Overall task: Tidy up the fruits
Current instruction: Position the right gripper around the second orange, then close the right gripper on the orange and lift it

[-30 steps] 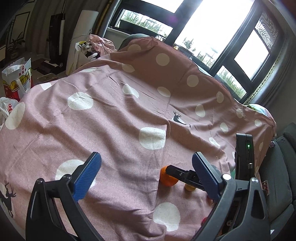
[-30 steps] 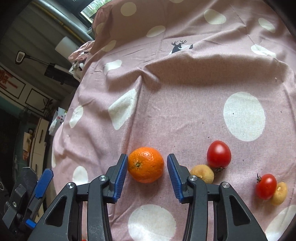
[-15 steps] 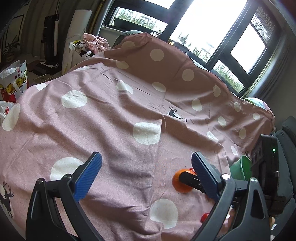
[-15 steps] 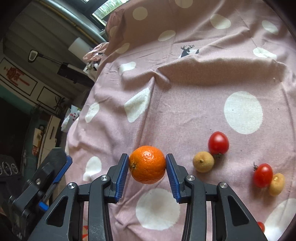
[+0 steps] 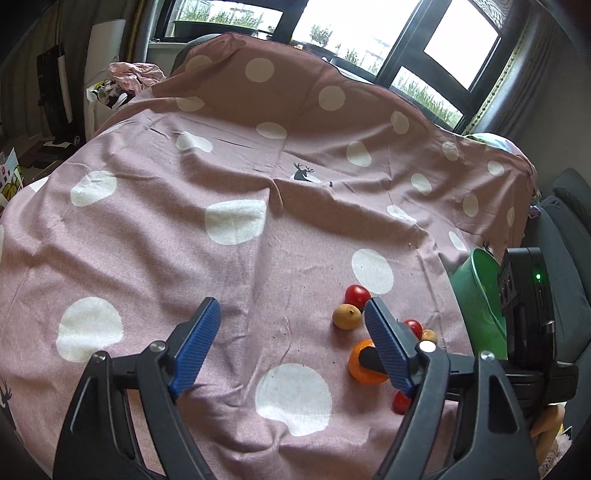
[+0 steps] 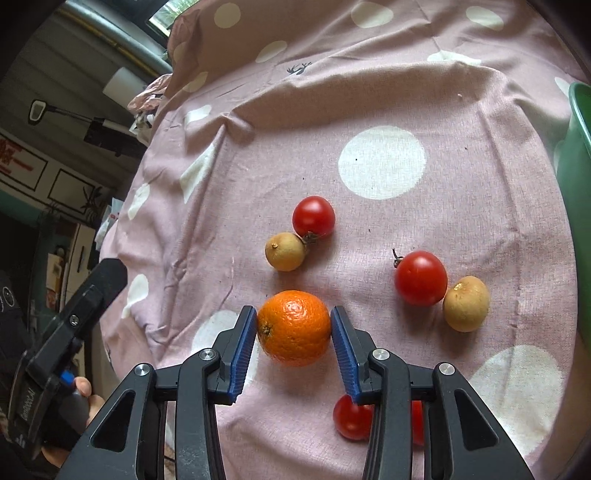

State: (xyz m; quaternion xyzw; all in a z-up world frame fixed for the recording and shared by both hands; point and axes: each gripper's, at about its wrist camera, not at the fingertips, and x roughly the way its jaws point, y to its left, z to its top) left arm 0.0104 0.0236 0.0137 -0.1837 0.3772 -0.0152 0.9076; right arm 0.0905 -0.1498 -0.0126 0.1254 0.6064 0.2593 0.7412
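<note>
My right gripper [image 6: 293,328] is shut on an orange [image 6: 293,326] and holds it above the pink dotted cloth [image 6: 369,110]. The orange also shows in the left wrist view [image 5: 360,363], partly behind my left finger. Under and beyond it lie red tomatoes [image 6: 314,216] [image 6: 420,277] [image 6: 351,421] and small tan fruits [image 6: 284,251] [image 6: 466,303]. A green bowl [image 6: 580,177] stands at the right edge; it also shows in the left wrist view [image 5: 476,295]. My left gripper [image 5: 291,345] is open and empty above the cloth.
The cloth [image 5: 221,221] covers the whole surface and is creased, rising into a hump at the back. Windows [image 5: 369,33] lie beyond. A grey seat [image 5: 569,229] is at the right. Bags and clutter [image 5: 122,85] sit at the far left.
My right gripper closed on the orange, lifted it off the cloth and carried it right, toward the other fruits and the green bowl. My left gripper turned right, staying open.
</note>
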